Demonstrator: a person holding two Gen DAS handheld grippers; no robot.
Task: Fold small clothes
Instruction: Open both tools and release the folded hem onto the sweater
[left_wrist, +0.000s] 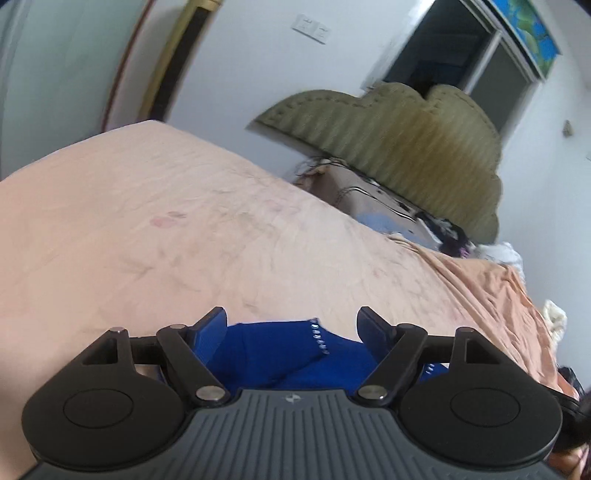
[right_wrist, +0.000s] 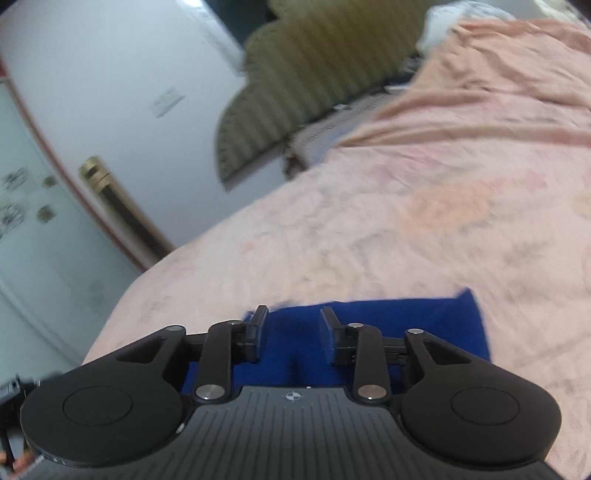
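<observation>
A small royal-blue garment (left_wrist: 280, 350) with a row of tiny silver studs lies on the pink bed sheet (left_wrist: 166, 221), folded over on itself. My left gripper (left_wrist: 291, 319) stands open just above it, and its fingers (left_wrist: 212, 332) spread wide either side of the cloth without pressing it. In the right wrist view the same blue garment (right_wrist: 424, 325) lies flat under my right gripper (right_wrist: 293, 317). That gripper is open partway, blue cloth shows in the gap, and the pads (right_wrist: 258, 332) do not pinch it.
The bed runs far ahead in both views. An olive padded headboard (left_wrist: 406, 147) stands at its far end with bedding and dark clutter (left_wrist: 424, 221) piled against it. A crumpled orange cover (right_wrist: 498, 74) lies toward the headboard. White walls and a door frame (right_wrist: 118, 206) border the bed.
</observation>
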